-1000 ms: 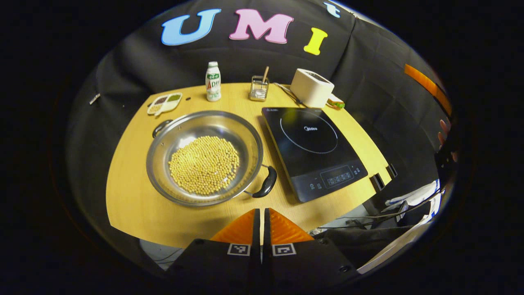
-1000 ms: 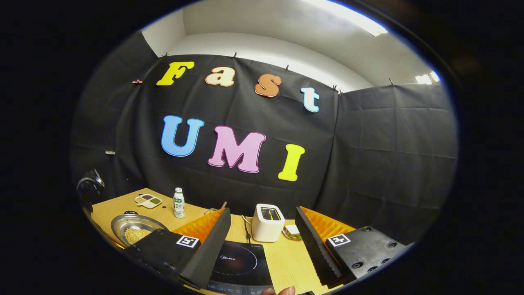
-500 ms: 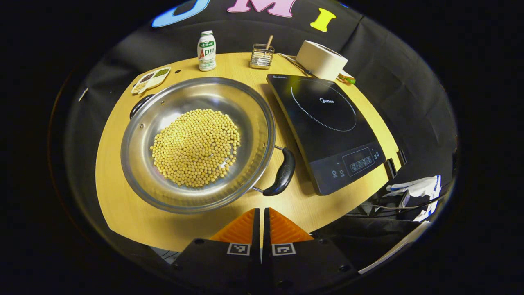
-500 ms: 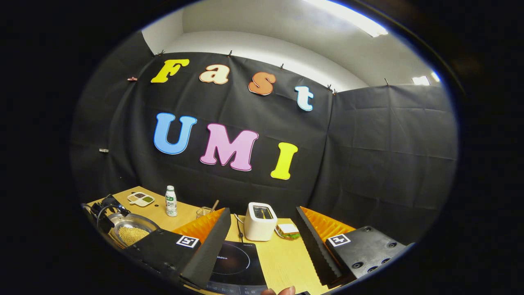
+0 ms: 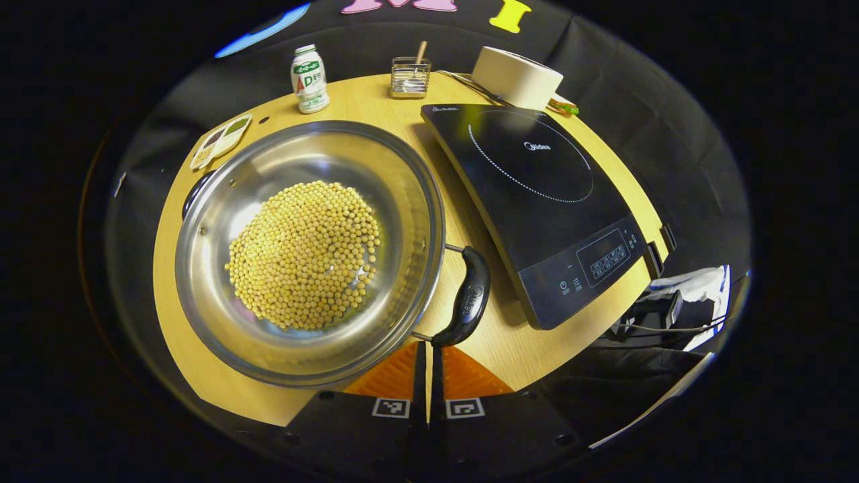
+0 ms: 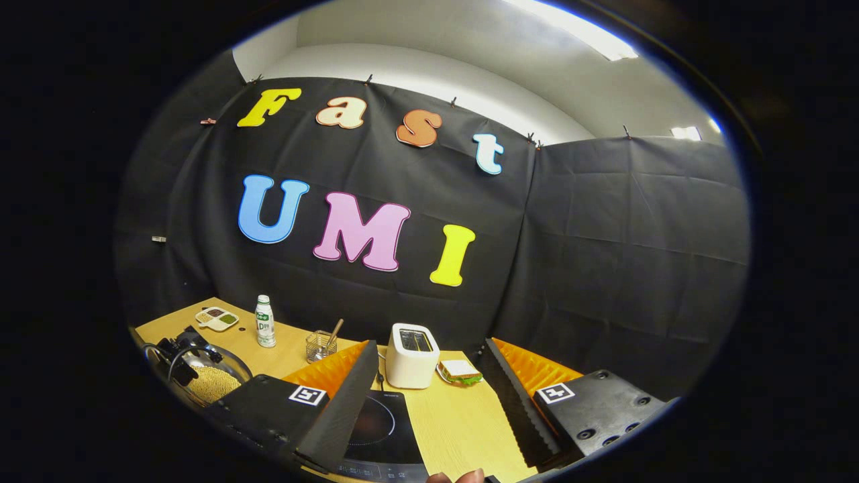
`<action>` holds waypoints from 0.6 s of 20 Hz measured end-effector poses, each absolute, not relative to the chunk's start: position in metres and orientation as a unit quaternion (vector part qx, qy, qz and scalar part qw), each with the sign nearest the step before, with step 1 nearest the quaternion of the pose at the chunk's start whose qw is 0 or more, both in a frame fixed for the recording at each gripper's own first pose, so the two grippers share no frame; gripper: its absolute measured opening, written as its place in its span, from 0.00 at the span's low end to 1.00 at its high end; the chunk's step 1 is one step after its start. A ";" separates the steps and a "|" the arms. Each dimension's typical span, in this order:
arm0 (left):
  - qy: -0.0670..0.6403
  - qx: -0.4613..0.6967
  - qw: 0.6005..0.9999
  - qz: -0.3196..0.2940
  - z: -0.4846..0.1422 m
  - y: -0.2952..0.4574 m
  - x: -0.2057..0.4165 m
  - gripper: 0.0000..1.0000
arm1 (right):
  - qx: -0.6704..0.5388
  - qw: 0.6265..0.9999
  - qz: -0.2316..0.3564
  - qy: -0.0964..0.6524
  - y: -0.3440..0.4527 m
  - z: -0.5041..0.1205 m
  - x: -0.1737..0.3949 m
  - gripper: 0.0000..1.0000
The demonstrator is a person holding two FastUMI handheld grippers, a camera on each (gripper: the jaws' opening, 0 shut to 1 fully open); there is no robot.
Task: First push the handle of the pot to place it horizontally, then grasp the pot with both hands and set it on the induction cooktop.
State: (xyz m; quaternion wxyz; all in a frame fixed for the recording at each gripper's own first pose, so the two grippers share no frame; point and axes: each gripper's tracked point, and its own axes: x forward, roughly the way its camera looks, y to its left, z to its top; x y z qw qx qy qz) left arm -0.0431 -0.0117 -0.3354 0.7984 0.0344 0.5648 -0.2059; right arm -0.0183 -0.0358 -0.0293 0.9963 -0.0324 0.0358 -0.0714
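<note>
Booth: black cloth walls around one wooden table (image 5: 523,339).
Pot: one steel pot (image 5: 402,194) on the table, left of the cooktop, not on it; one heap of yellow beans (image 5: 303,253) inside.
Handles: two black ones; the near handle (image 5: 468,304) points toward my left tongs, the far handle (image 5: 190,194) peeks past the opposite rim.
Induction cooktop: one (image 5: 543,194), bare, just beside the pot.
Left gripper (image 5: 428,365): my fingers pressed together, tips just beneath the near handle's lower end.
Right gripper (image 6: 429,396): my fingers spread wide, gripping nothing, raised over the table's cooktop side.
Back row: one bottle (image 5: 309,78), one wire holder (image 5: 410,76), one white toaster (image 6: 411,355), one sandwich (image 6: 460,372), one divided dish (image 5: 220,137).
</note>
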 end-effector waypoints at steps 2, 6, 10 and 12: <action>0.563 0.044 0.797 -0.212 -0.335 -0.018 -0.039 0.05 | -0.034 0.996 -0.072 0.037 -0.037 -0.030 -0.018 0.98; 0.559 0.056 0.798 -0.219 -0.334 -0.032 -0.025 0.05 | -0.037 0.996 -0.077 0.037 -0.041 -0.031 -0.017 0.98; 0.553 0.073 0.799 -0.224 -0.334 -0.046 -0.012 0.05 | -0.035 0.995 -0.085 0.039 -0.048 -0.033 -0.017 0.98; 0.551 0.081 0.799 -0.228 -0.333 -0.052 -0.006 0.05 | -0.036 0.995 -0.088 0.040 -0.051 -0.033 -0.018 0.98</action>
